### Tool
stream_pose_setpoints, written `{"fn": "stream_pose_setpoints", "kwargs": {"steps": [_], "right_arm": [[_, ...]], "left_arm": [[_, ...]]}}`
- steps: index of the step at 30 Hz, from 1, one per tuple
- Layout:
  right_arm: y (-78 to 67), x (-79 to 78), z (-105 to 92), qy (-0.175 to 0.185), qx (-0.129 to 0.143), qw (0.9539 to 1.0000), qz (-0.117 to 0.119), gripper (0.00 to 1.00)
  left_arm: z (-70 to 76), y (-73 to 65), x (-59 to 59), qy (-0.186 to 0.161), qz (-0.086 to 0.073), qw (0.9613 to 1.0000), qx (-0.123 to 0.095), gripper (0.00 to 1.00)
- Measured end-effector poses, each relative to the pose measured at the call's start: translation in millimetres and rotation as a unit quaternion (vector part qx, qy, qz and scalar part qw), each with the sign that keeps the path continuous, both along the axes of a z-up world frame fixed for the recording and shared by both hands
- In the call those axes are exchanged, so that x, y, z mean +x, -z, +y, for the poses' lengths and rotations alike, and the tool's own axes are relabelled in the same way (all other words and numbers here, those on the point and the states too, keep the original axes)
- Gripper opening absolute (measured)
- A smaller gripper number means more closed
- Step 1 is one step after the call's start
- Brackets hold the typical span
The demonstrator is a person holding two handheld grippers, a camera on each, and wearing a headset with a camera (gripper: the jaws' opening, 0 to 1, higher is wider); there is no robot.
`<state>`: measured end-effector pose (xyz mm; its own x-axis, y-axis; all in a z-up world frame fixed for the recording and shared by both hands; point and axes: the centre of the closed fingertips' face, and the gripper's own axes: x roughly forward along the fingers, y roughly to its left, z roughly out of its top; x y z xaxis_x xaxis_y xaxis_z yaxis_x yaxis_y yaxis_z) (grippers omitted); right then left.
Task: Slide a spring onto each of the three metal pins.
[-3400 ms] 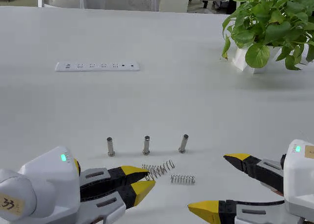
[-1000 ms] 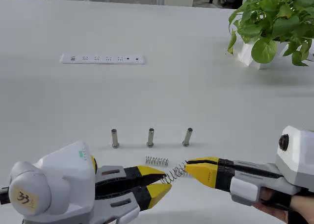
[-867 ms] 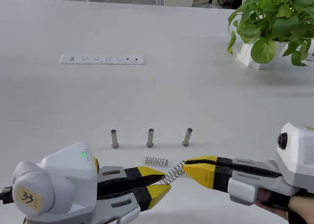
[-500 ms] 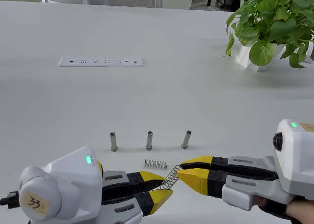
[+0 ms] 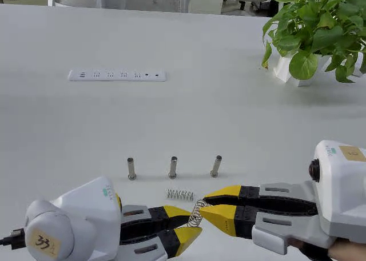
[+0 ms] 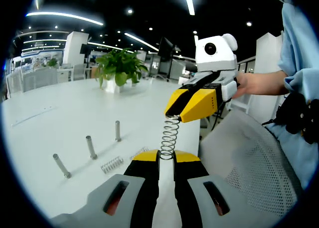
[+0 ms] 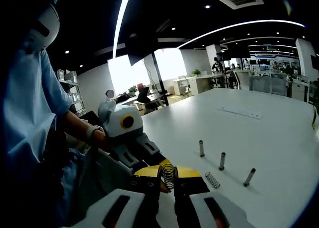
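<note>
I am holding one spring (image 5: 196,212) stretched between my two tools, near the front of the white table (image 5: 229,112). My left gripper (image 6: 168,156) is pinching one end of it, jaws drawn almost together. My right gripper (image 7: 168,172) is clamping the other end, jaws closed against the coil. The three metal pins (image 5: 172,167) are standing in a row just beyond, all bare. A second spring (image 5: 180,194) is lying flat between the pins and my grippers.

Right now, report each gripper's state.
Left gripper: shut on one end of the small coiled steel spring.
Right gripper: shut on the same spring's other end.
</note>
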<state>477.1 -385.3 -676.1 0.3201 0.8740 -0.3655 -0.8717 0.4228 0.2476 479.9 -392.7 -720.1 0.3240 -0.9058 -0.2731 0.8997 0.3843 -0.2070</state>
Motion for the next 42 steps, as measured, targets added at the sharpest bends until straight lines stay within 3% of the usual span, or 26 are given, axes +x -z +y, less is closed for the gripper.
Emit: {"fn": "stream_pose_setpoints", "kwargs": {"steps": [12, 16, 21, 30, 33, 36, 38, 42], "right_arm": [[1.1, -0.9, -0.5, -0.002, -0.006, 1.0000, -0.006, 0.06], [2.0, -3.0, 0.1, -0.006, -0.009, 0.9999, -0.008, 0.14], [4.6, 1.9, -2.4, 0.001, -0.027, 0.9995, -0.018, 0.29], [5.7, 6.9, -8.2, -0.063, -0.099, 0.9922, -0.042, 0.34], [7.8, 6.8, -10.9, -0.092, -0.129, 0.9862, -0.047, 0.36], [9.7, 8.2, -14.7, -0.124, -0.171, 0.9753, -0.064, 0.35], [12.6, 7.2, -16.9, -0.151, -0.200, 0.9658, -0.066, 0.32], [20.1, 8.7, -19.7, -0.203, -0.262, 0.9391, -0.089, 0.31]], "left_arm": [[-2.0, 0.3, -0.2, 0.000, 0.000, 1.0000, -0.004, 0.06], [-2.1, -1.1, 0.4, -0.002, -0.001, 1.0000, -0.007, 0.06], [-3.5, -3.7, 2.2, -0.003, -0.005, 0.9999, -0.009, 0.06], [-4.1, -3.5, 5.6, 0.009, -0.013, 0.9999, 0.005, 0.06], [-1.6, 1.9, 7.3, 0.020, -0.024, 0.9991, 0.030, 0.06], [0.0, 4.0, 9.0, 0.025, -0.023, 0.9988, 0.037, 0.06], [1.7, 5.5, 11.1, 0.024, -0.026, 0.9983, 0.046, 0.06], [0.1, 7.8, 11.3, 0.032, -0.039, 0.9963, 0.070, 0.06]]}}
